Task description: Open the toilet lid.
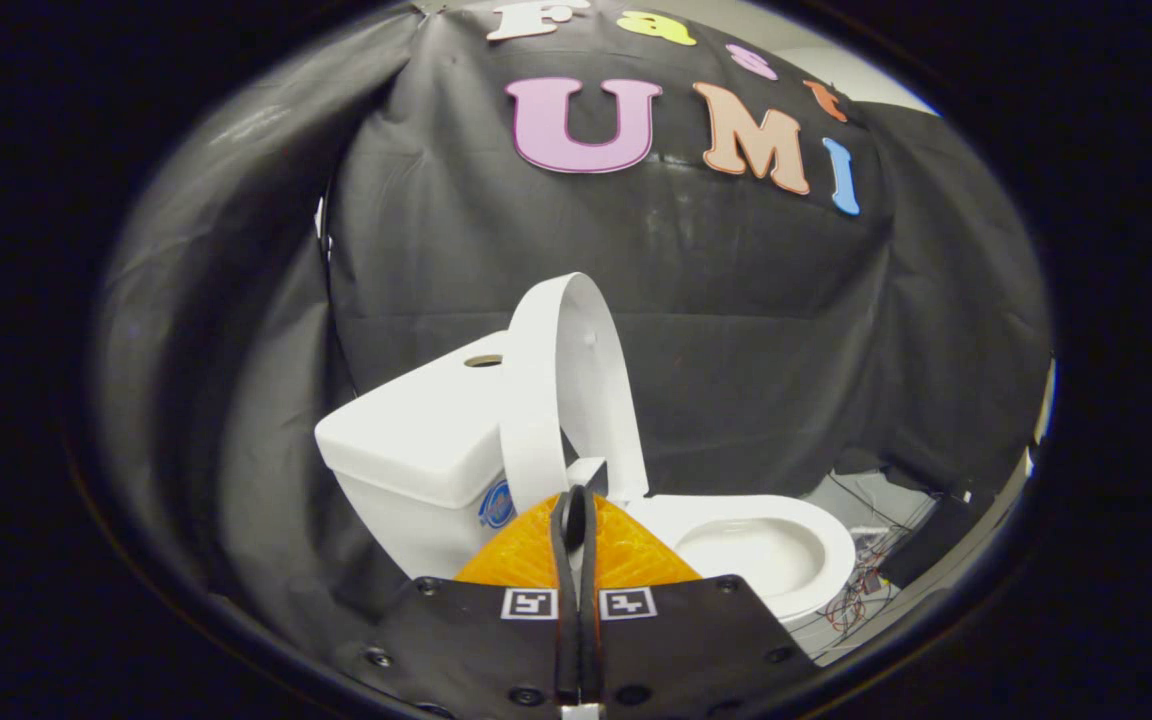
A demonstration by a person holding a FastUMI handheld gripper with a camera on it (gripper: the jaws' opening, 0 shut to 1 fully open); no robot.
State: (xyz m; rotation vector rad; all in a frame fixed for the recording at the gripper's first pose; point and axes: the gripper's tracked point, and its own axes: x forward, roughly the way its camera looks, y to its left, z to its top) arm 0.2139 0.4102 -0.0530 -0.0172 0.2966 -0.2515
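Note:
A white toilet stands just ahead of my fingers, its tank (416,440) to the left and its open bowl (761,550) to the right. The lid (566,385) stands raised, near upright, leaning back toward the tank. My gripper (576,500) is shut, its two orange fingers (526,555) pressed together with nothing between them. The fingertips sit just below the base of the raised lid, near the hinge; I cannot tell whether they touch it.
Black cloth walls close in behind and on both sides of the toilet. To the right of the bowl, on the floor, lie loose wires (856,600) and a dark box (931,540).

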